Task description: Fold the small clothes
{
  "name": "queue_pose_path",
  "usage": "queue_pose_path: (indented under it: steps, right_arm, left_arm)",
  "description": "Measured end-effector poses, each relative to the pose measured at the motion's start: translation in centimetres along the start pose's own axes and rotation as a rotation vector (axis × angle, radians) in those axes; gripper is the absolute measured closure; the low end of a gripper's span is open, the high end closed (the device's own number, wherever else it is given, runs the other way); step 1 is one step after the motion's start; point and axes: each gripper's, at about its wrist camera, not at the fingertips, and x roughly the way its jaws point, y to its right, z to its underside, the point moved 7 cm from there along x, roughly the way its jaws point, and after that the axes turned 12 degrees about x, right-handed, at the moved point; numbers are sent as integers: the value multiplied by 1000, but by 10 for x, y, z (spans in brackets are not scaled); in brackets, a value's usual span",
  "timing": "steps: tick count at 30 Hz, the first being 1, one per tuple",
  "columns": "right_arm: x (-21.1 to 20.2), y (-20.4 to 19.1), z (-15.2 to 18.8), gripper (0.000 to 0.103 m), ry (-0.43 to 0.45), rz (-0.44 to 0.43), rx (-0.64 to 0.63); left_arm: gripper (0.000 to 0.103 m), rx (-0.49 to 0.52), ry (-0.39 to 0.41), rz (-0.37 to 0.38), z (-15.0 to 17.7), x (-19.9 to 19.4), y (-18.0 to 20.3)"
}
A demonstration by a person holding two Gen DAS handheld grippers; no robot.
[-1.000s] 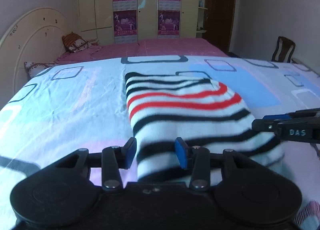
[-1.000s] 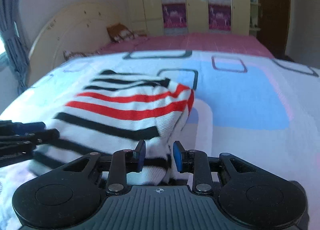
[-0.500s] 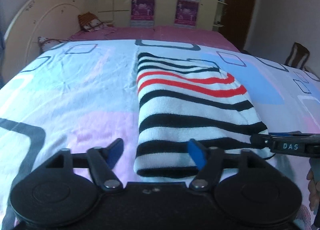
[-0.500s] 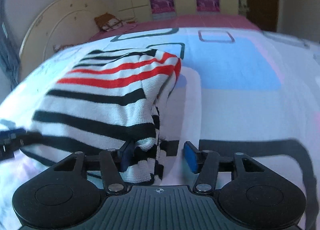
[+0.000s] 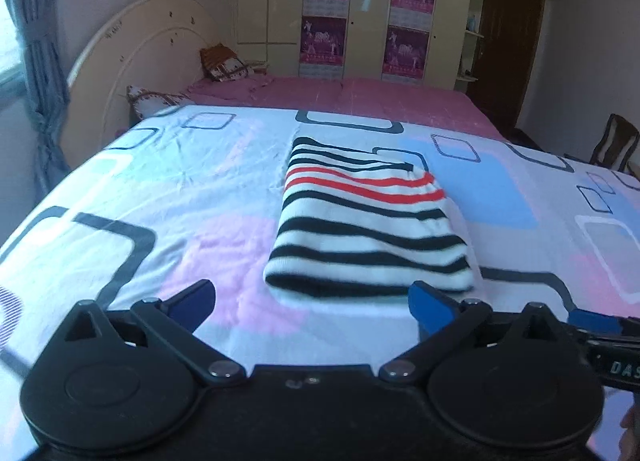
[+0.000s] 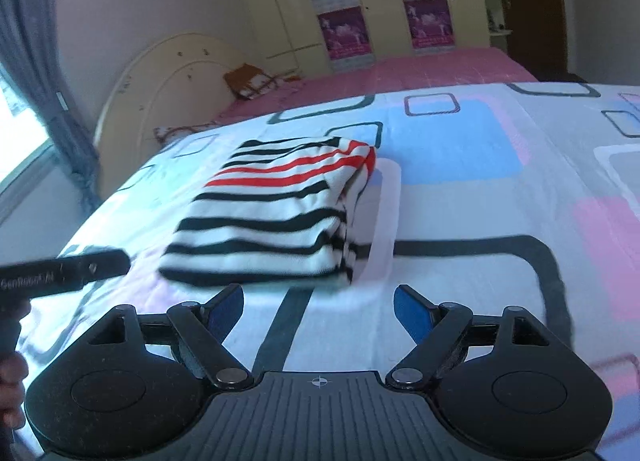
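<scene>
Both sets of tongs are off the garment now! The left tongs (image 5: pixel 312 299) have just been opening and stand wide apart, nothing between them; the right tongs (image 6: pixel 318 307) have just been opening too, spread and empty. The folded striped sweater (image 5: pixel 370 229) lies flat on the bed (image 5: pixel 160 197), mid-sheet, a little beyond both sets of blue pads (image 6: pixel 412 311), touching neither.

Knit striped garment (image 5: pixel 368 229); smooth cotton bedsheet (image 5: pixel 160 189); matt.
</scene>
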Motion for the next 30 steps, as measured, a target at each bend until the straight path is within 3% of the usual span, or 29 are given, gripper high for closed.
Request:
queue_pose_path:
  steps: [8, 13, 19, 30]
  right_arm:
    - [-100, -18, 20, 9, 94, -40, -61]
    - [-144, -32, 21, 8, 200, -19, -89]
    - [-166, -42, 28, 5, 258, -30, -134]
    - [-177, -40, 30, 4, 278, -43, -134]
  left_arm:
    - [0, 2, 73, 45, 17, -86, 22]
    - [0, -31, 98, -24, 22, -116, 18]
    - [0, -16, 99, -61, 26, -132, 18]
    - [0, -2, 122, -83, 29, -148, 23]
